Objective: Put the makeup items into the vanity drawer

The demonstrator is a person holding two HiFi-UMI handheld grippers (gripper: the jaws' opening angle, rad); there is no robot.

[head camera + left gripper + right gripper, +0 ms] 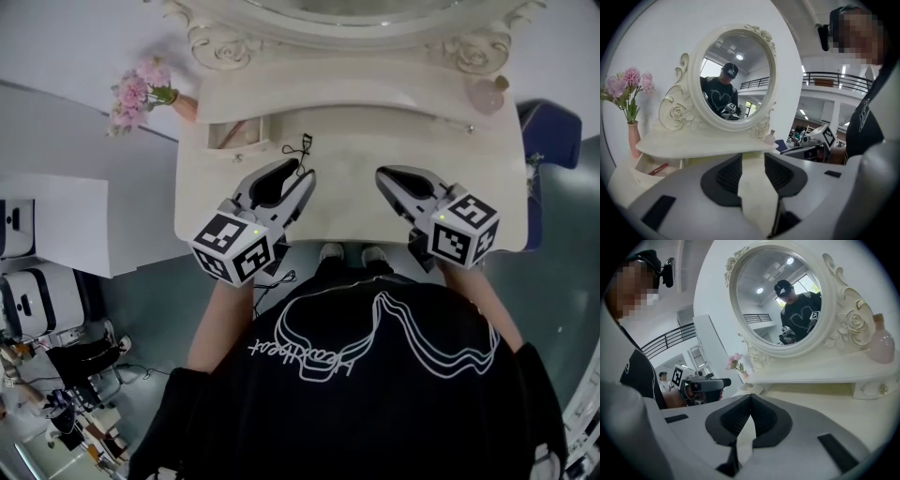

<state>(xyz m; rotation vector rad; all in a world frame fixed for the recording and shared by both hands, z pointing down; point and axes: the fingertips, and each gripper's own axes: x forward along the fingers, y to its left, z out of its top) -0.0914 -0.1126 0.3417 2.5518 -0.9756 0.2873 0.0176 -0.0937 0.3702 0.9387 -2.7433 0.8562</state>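
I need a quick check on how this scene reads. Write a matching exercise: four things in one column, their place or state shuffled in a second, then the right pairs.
1 left gripper
2 right gripper
3 pink bottle
4 drawer

A jaws together
B open, a reddish item inside
C jaws apart, nothing between them
D right end of the vanity shelf

Pairs: 1-C, 2-A, 3-D, 4-B

Cream vanity (375, 183); pink flowers (134, 92); black shirt (375, 403), white line print.
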